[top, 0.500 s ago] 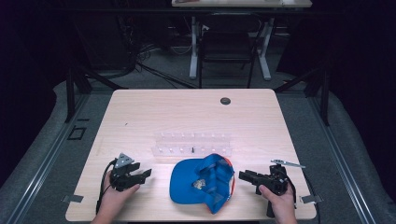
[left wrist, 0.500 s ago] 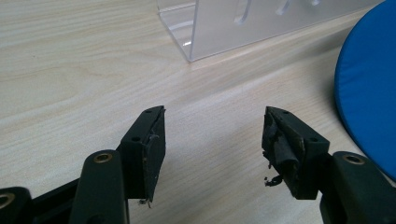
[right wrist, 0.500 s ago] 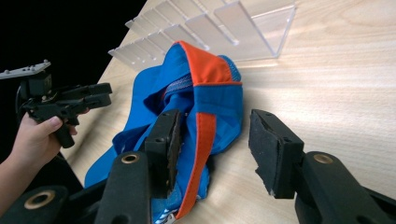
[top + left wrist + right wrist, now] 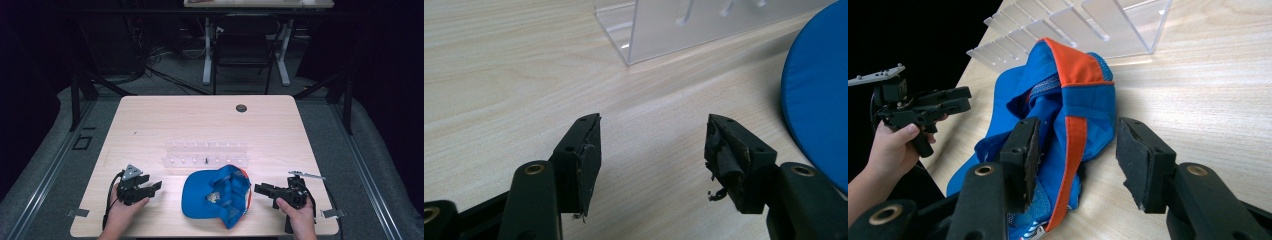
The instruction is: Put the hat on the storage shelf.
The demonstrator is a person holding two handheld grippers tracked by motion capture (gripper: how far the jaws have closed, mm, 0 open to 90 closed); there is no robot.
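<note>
Little moved since half a second ago: both hands still resting near the table's front edge. Left gripper point(image 4: 154, 187) held jaws apart, empty, over bare pale wooden table point(image 4: 200, 120). Right gripper point(image 4: 258, 189) likewise jaws apart, gripping nothing, pointed at the upturned blue fabric cap with orange trim point(image 4: 220, 195) lying between the two. Just behind the cap, a clear acrylic rack point(image 4: 206, 154).

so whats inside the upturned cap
Inside the blue cap you can see its orange lining band and a small pale label near the middle. The table under it is covered by the cap.
</note>
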